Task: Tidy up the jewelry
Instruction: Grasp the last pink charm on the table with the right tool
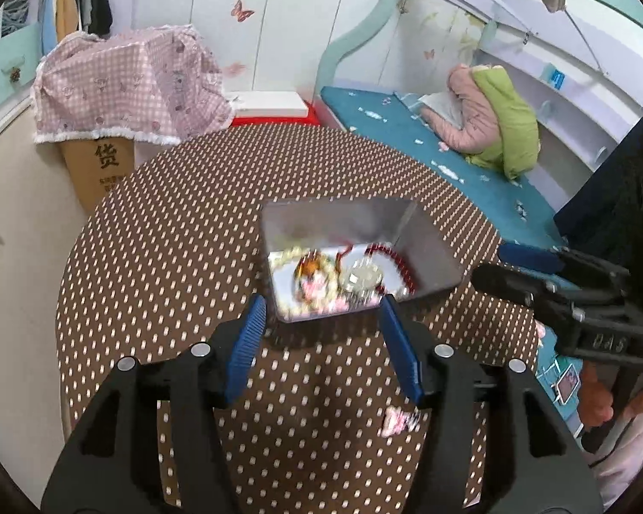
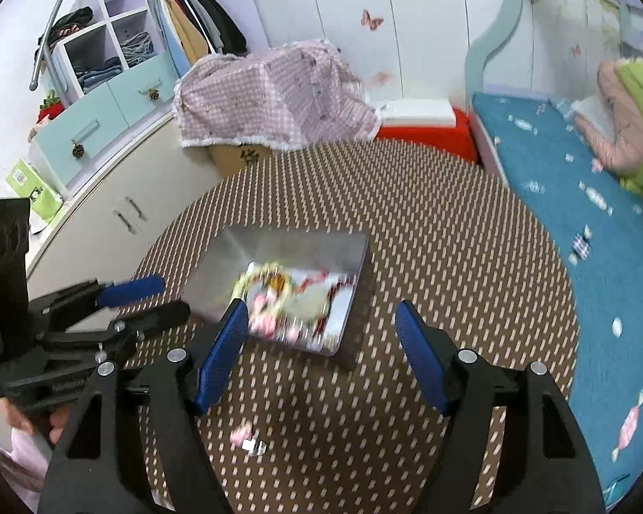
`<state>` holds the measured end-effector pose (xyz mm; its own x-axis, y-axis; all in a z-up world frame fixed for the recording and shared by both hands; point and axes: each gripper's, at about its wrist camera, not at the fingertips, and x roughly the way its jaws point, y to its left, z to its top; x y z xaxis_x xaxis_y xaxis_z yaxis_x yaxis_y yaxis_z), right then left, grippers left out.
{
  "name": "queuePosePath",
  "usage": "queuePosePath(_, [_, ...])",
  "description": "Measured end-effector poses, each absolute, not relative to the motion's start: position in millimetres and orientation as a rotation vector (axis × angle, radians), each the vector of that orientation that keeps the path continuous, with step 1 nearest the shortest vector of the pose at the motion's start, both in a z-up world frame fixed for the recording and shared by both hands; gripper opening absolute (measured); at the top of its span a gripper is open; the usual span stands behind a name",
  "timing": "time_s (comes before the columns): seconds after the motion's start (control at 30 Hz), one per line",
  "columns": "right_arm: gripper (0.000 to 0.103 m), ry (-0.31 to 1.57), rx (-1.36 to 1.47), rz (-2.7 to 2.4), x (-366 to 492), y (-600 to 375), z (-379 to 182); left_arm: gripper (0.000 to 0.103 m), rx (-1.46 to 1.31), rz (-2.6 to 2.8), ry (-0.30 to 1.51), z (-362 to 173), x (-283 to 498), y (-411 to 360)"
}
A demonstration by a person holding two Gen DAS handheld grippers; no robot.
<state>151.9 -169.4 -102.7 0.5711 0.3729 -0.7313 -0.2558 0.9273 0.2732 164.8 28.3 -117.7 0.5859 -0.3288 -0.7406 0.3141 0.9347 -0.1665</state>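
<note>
Both my tongs, left (image 1: 321, 334) and right (image 2: 321, 342), gape released over the tabletop (image 1: 171, 235); tin (image 1: 428, 257) of jewelry (image 1: 334, 274) mid-table, pink piece (image 2: 246, 437) loose toward the near edge.

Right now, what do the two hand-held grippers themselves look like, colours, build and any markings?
Both match: the left hand-held gripper and right hand-held gripper have matte black angular frames with triangular cutouts, round silver bolts, and ribbed blue pads on their fingers. Embossed characters mark the right one's body, unreadable here. No cables visible. A pale pink sleeve shows behind the left one.
</note>
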Motion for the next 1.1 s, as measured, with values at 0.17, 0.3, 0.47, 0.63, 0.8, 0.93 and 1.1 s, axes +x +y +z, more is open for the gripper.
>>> queuePosePath(0.17, [0.068,0.938,0.138,0.445,119.8,-161.0,-120.7,0.059,-0.020,-0.342,0.915,-135.8,144.5,37.6])
queuePosePath(0.3, [0.062,0.953,0.101,0.483,101.7,-146.9,-130.7,0.061,-0.028,-0.325,0.960,-152.9,129.7,44.8])
queuePosePath(0.47, [0.043,0.975,0.025,0.504,92.1,-127.6,-143.6,0.065,-0.022,-0.322,0.995,-166.9,114.2,47.9])
queuePosePath(0.63, [0.033,0.985,-0.035,0.509,93.9,-114.1,-153.7,0.068,-0.041,-0.319,1.018,-174.6,104.4,53.0])
queuePosePath(0.8, [0.022,0.996,-0.073,0.474,98.9,-107.1,-165.2,0.068,-0.052,-0.324,1.025,-175.3,101.0,56.3])
queuePosePath(0.93, [0.009,1.005,-0.056,0.469,100.6,-112.0,-167.4,0.068,-0.049,-0.328,1.033,-177.1,100.7,53.9])
queuePosePath(1.1, [0.008,1.010,-0.001,0.447,102.3,-127.7,-161.1,0.068,-0.044,-0.359,1.028,-176.1,104.2,43.6])
